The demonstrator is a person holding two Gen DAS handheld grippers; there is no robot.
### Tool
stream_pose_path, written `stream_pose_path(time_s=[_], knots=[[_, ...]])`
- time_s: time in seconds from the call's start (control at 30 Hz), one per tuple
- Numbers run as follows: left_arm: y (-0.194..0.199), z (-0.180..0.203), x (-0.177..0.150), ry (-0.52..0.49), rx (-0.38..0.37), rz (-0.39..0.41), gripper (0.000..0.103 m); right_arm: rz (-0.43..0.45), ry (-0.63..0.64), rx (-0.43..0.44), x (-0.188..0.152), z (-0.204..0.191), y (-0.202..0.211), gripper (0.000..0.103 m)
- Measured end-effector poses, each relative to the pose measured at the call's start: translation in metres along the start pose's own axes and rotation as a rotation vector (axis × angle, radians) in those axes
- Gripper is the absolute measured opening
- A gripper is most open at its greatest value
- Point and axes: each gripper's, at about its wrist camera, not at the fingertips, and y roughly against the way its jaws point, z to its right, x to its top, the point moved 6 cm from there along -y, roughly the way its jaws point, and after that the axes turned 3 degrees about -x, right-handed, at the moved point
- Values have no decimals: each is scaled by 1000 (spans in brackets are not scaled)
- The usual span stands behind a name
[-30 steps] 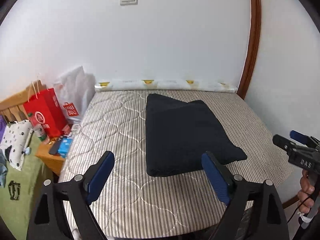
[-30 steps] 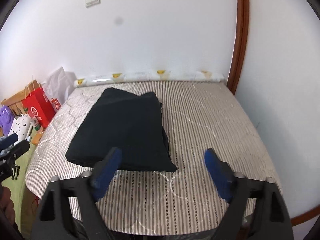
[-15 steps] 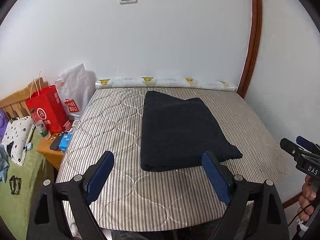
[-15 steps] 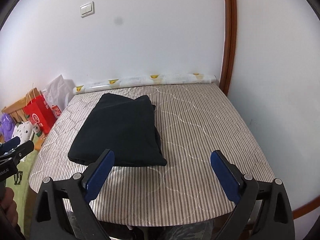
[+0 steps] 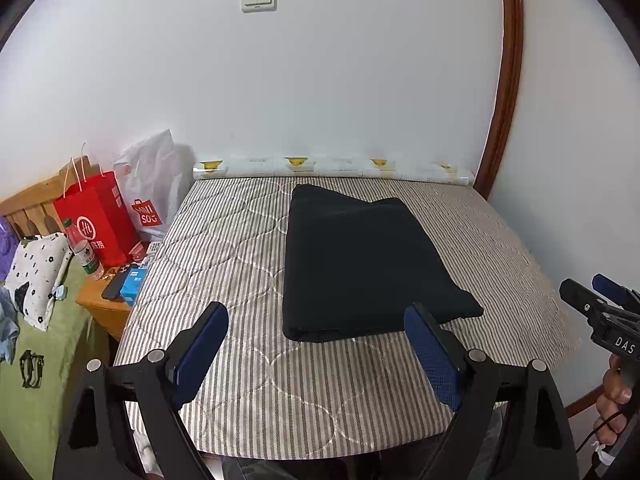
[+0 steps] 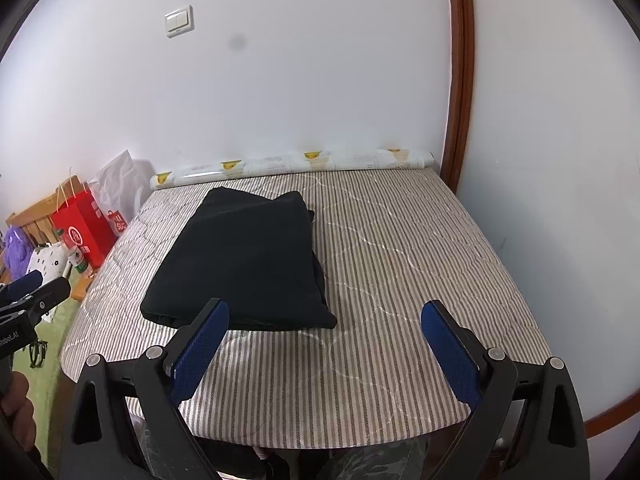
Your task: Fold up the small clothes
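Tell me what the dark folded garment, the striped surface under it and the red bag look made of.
Dark folded garment: seemingly a soft matte knit or fleece; no sheen, rounded thick folds.
Striped surface: woven quilted fabric, shown by stitched curving lines and slight puffiness.
Red bag: probably coated paper; stiff flat sides, cord handles, faint gloss.

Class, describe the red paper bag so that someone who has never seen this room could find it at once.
Start at the striped mattress against the white wall. Off its left edge stands a small wooden bedside table; on it, the red paper bag stands upright. Unlike the white plastic bag beside it, it is bright red, with string handles.
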Motion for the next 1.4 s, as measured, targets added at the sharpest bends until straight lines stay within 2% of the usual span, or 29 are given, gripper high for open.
stream_pose_path(time_s=[1.4], knots=[[11, -5, 2, 11, 15, 14, 89, 14, -4, -5, 0, 2, 7, 96]])
